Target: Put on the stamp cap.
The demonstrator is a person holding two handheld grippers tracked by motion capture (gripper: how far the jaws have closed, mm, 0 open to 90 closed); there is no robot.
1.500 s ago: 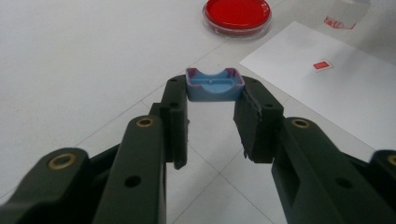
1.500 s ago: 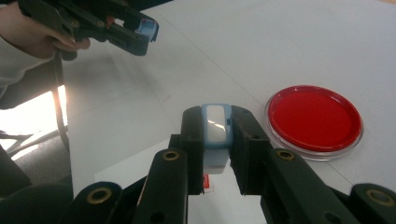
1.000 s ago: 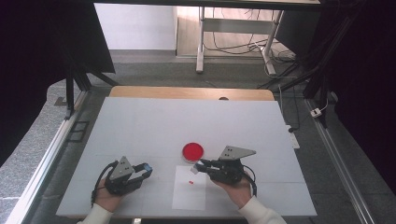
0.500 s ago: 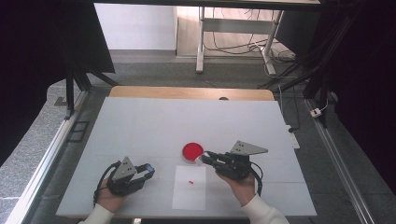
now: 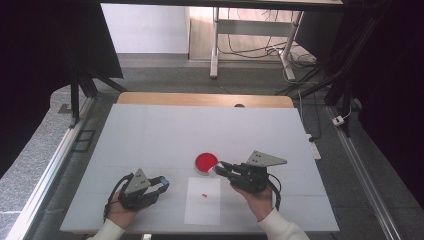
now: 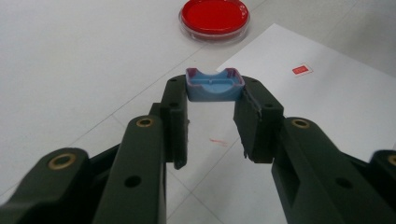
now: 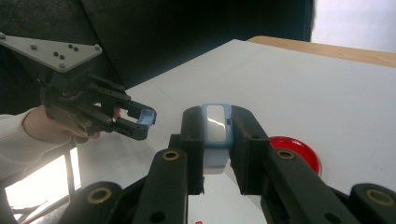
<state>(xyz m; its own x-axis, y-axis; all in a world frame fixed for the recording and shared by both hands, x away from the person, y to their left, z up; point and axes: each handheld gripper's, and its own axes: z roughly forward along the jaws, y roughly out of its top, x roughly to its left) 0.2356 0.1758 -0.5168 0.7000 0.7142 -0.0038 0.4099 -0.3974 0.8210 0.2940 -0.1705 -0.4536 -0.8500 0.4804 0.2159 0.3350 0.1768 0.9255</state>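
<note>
A: Left gripper (image 6: pixel 212 100), contents?
B: Clamped on blue cap (image 6: pixel 214 85), low over tabletop (image 5: pixel 150 135), unmoved

A: Right gripper (image 7: pixel 217 140)?
B: Clamped on blue-white block (image 7: pixel 215 133), now lifted beside red dish (image 5: pixel 206 162)

Lighting even and bright on the table (image 5: pixel 150 130); surroundings dark.
High view soft, low in detail; black curtains at both sides underexposed. Left gripper view: jaws near the lens blurred, red dish (image 6: pixel 214 17) fairly sharp, faint sheen on it. Right gripper view: glare patch bottom left, bright window top right, dark backdrop.
</note>
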